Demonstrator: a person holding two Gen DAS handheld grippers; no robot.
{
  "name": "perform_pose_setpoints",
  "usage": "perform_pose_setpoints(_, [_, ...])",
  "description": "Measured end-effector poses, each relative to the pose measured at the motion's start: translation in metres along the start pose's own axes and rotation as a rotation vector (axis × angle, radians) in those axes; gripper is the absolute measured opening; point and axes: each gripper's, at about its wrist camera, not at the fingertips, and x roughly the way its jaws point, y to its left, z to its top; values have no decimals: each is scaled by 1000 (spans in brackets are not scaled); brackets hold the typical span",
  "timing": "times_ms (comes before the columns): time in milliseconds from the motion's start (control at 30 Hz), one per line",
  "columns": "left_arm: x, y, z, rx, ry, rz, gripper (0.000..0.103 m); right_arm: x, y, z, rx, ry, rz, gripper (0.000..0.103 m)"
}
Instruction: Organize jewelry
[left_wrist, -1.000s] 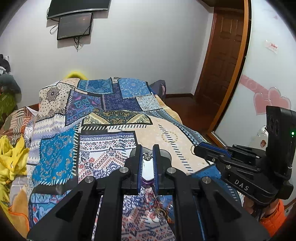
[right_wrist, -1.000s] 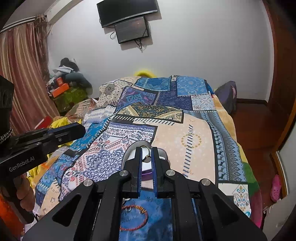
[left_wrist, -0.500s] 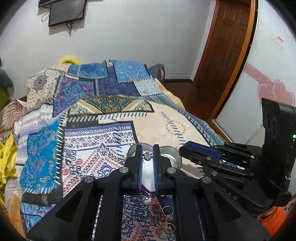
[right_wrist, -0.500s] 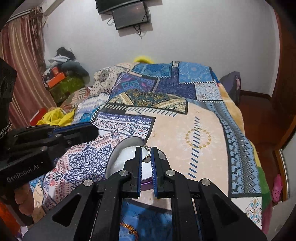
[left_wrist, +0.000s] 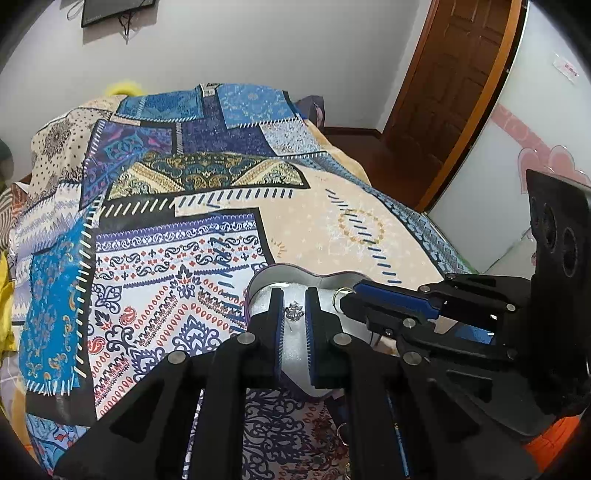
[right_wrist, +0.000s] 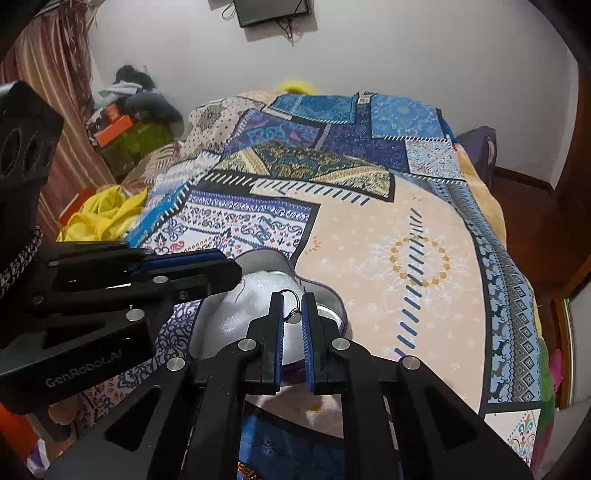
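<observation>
A heart-shaped metal tin (left_wrist: 328, 277) with white padding (right_wrist: 255, 295) lies on the patchwork bedspread (left_wrist: 192, 236). My left gripper (left_wrist: 294, 309) is shut on a small silver ornate earring (left_wrist: 294, 311) and holds it over the tin's left lobe. My right gripper (right_wrist: 291, 309) is shut on a small gold ring (right_wrist: 294, 316) over the tin's right part. In the left wrist view the right gripper (left_wrist: 354, 295) reaches in from the right with the ring at its tip. In the right wrist view the left gripper (right_wrist: 221, 273) reaches in from the left.
More loose jewelry (left_wrist: 343, 432) lies on the bedspread just below the tin. A wooden door (left_wrist: 454, 85) and a wall with pink hearts (left_wrist: 535, 158) are on the right. Yellow cloth (right_wrist: 103, 214) and piled clutter (right_wrist: 129, 110) sit left of the bed.
Both grippers have moved forward and down toward the tin, each still holding its piece. The tin now lies directly under both sets of fingertips.
</observation>
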Motion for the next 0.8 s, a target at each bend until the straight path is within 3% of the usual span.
perform_pose_setpoints(433, [-23, -8, 1, 30, -22, -2, 10, -12, 10, 2, -54, 13, -32, 9])
perform_pose_setpoints(800, [-76, -13, -3, 24, -92, 29, 24, -55, 15, 7, -35, -53, -60, 15])
